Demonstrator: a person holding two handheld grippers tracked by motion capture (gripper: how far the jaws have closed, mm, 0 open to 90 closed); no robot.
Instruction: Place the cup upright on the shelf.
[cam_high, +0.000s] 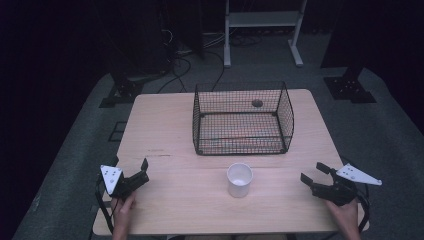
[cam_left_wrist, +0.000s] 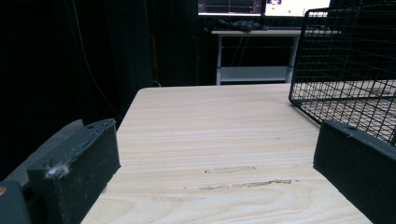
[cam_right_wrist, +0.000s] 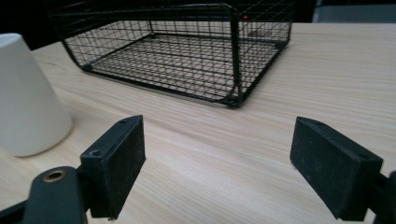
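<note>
The white cup (cam_high: 239, 179) stands the right way up on my wooden table (cam_high: 165, 125), near my edge and about in the middle. It sits between my two tools. My left gripper (cam_high: 131, 175) is off to the left of the cup, well apart from it. Its jaws are spread wide and there is nothing in them. In the left gripper view I see bare table between the jaws, and the black wire basket (cam_left_wrist: 348, 74) is up on the right. My right gripper (cam_high: 316, 174) is off to the right of the cup, also well apart. Its jaws are spread wide too, and they hold nothing. In the right gripper view the cup (cam_right_wrist: 28, 95) is at the left side, outside the jaws and a bit ahead of them. The basket (cam_high: 242, 120) sits on the table behind the cup, farther from me. I can see a small dark round thing (cam_high: 257, 103) through the back of the basket. I cannot tell what it is.
</note>
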